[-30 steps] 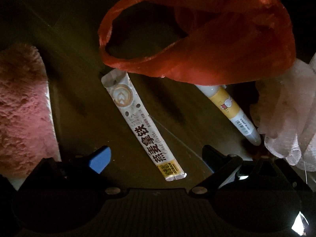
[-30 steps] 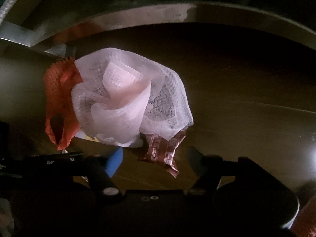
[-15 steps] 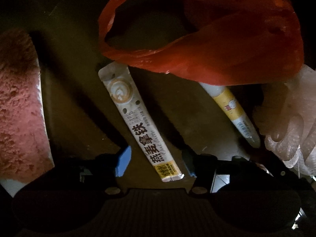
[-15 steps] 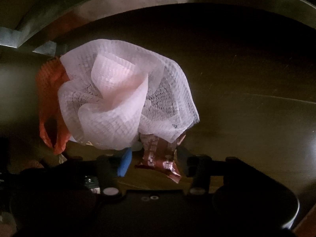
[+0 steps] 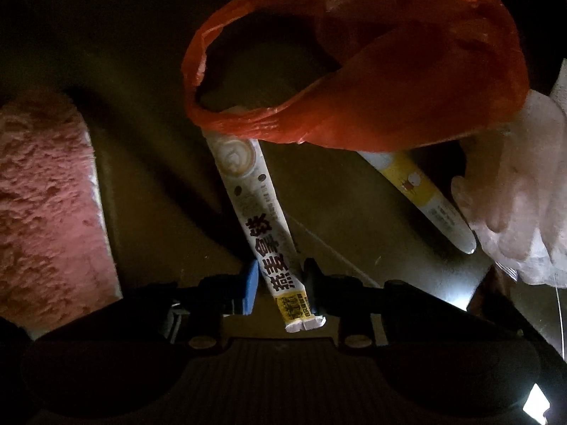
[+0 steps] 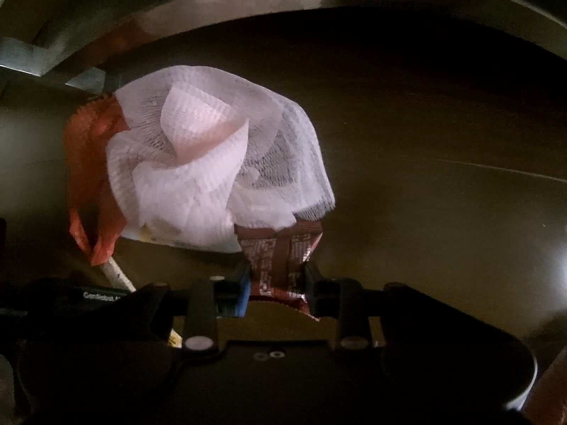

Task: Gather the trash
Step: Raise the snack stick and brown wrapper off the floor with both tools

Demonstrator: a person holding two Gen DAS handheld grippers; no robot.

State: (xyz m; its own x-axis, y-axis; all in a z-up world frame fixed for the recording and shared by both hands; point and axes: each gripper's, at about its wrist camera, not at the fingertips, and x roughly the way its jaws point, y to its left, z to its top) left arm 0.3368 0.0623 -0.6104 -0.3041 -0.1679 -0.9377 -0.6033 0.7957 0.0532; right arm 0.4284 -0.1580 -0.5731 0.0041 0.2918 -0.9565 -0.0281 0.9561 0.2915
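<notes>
Your left gripper (image 5: 278,288) points steeply down at the dark surface (image 5: 354,205), and its fingers (image 5: 250,288) are closing around the near end of the white coffee stick sachet (image 5: 262,233); the sachet's printed end lies right between them, the blue pad just beside its left edge and the black finger at its right edge, though you cannot tell whether both already press on it. The sachet's far end runs up under the rim of the orange plastic bag (image 5: 389,81). A yellow-and-white tube (image 5: 421,194) lies to the right, partly under the bag, and a pink fuzzy cloth (image 5: 46,205) sits at the left. Your right gripper (image 6: 276,285) is also closing, its fingers (image 6: 241,290) pinching the brown snack wrapper (image 6: 280,255) from both sides. White mesh netting (image 6: 212,163) lies just beyond, covering the wrapper's far end.
</notes>
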